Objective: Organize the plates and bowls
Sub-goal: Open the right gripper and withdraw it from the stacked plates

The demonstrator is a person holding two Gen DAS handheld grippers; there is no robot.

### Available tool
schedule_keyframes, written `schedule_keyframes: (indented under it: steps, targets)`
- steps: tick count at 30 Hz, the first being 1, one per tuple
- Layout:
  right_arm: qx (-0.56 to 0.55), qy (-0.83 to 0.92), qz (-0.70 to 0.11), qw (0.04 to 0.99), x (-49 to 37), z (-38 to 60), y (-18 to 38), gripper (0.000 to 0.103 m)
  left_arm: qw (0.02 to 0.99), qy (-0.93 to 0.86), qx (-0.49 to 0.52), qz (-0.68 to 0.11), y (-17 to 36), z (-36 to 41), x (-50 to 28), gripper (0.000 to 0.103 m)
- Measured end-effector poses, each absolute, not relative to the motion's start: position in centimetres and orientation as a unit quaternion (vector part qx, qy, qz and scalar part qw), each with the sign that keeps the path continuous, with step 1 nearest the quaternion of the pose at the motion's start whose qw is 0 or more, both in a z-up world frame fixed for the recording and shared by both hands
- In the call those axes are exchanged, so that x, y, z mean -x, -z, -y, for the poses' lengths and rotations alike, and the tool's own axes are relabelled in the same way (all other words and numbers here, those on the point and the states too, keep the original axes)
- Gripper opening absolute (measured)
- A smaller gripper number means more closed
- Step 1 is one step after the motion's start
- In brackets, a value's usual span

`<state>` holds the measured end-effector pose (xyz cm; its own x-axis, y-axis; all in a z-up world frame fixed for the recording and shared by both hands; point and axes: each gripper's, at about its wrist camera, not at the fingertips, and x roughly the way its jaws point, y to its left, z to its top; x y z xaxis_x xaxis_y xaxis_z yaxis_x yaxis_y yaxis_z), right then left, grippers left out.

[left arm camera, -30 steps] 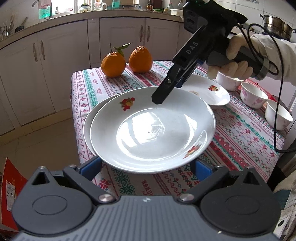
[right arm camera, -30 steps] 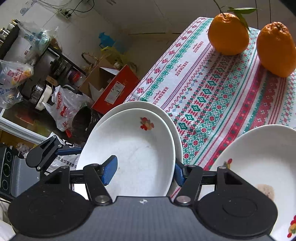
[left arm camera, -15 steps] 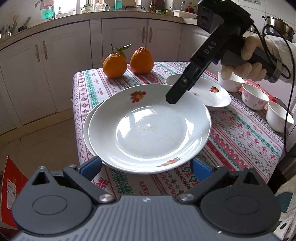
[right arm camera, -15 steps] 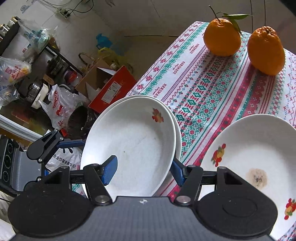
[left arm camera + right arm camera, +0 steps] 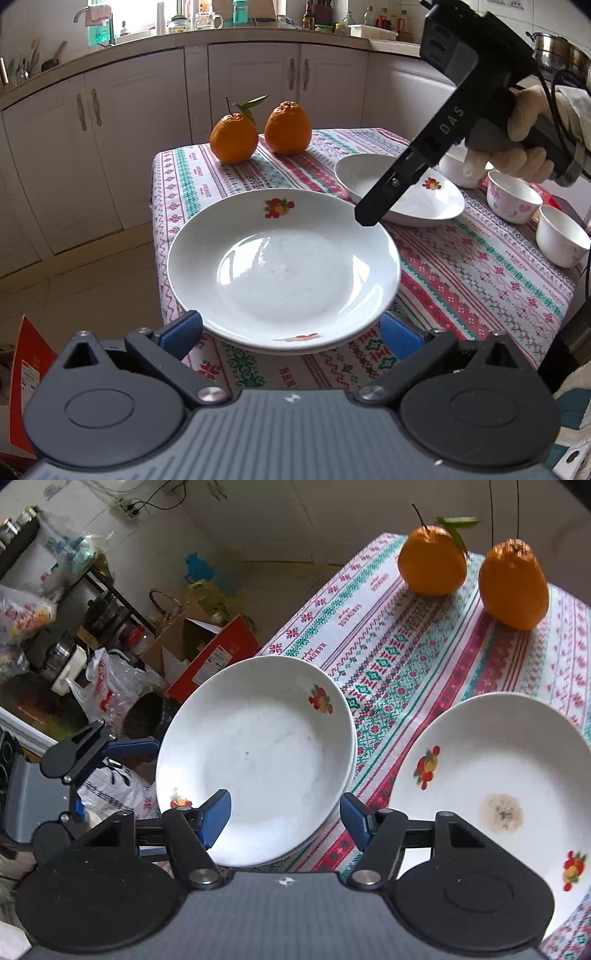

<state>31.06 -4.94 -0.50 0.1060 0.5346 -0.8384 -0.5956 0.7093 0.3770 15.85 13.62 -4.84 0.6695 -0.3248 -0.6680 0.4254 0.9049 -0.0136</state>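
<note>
Stacked plates sit at the table's corner; another plate beside. Left gripper and right gripper both gape wide, holding nothing.

two oranges sit side by side near the far edge of the patterned tablecloth, the left one with a stem and green leaf. behind them run white cabinets under a kitchen counter crowded with bottles and jars. a steel pot stands at the far right. on the floor lie a red cardboard box, plastic bags and a cluttered shelf.
</note>
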Motion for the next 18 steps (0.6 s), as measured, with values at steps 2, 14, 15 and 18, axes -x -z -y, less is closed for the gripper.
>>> schedule_keyframes:
  steps: [2,14,15,18]
  targets:
    - [0.036,-0.377,-0.543,0.750,-30.5,5.0,0.2,0.078,0.912,0.204,-0.076,-0.349,4.8,-13.4,-15.6,0.102]
    - [0.101,-0.289,-0.447,0.840,-24.1,6.4,-1.5,0.103,0.922,0.195,-0.095,-0.321,3.5,-11.0,-12.8,0.102]
    - [0.108,-0.276,-0.436,0.850,-23.4,6.7,-1.5,0.103,0.923,0.192,-0.097,-0.319,3.4,-10.8,-12.5,0.102]
    - [0.115,-0.237,-0.405,0.876,-21.4,7.4,-1.6,0.103,0.926,0.191,-0.099,-0.311,3.1,-10.1,-11.8,0.102]
